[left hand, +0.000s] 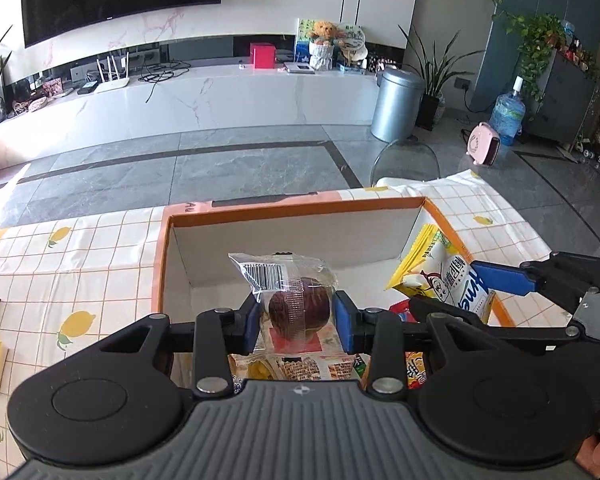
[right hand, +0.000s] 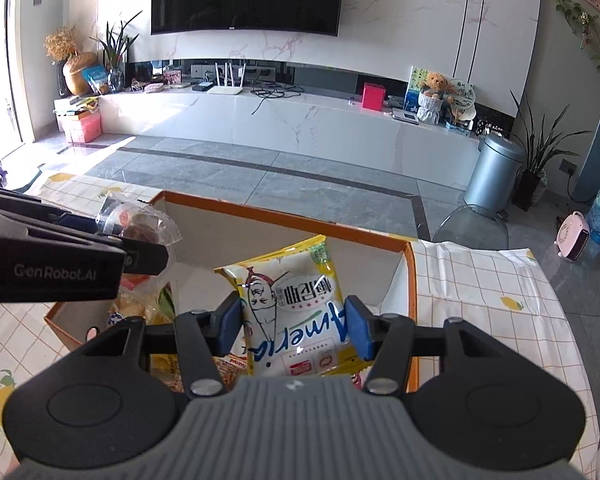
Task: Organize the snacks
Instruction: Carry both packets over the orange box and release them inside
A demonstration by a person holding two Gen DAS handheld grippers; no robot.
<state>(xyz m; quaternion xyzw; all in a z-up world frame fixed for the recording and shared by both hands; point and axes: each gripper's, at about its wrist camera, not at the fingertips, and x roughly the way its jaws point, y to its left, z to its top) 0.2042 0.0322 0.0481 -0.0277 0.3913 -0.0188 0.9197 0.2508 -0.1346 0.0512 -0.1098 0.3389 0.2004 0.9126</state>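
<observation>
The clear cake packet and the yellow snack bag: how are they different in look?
The clear cake packet is see-through, showing a round brown cake; the yellow snack bag is opaque, with printed letters and a cartoon. The packet looks smaller than the bag. Both are held in jaws above the orange-rimmed box, one per gripper.

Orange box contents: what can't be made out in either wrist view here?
- Left wrist: snacks on the orange box floor, hidden behind the left gripper and its wrapped brown cake.
- Right wrist: same floor, covered by the right gripper and yellow snack bag.
- Cake label text: too small.
</observation>
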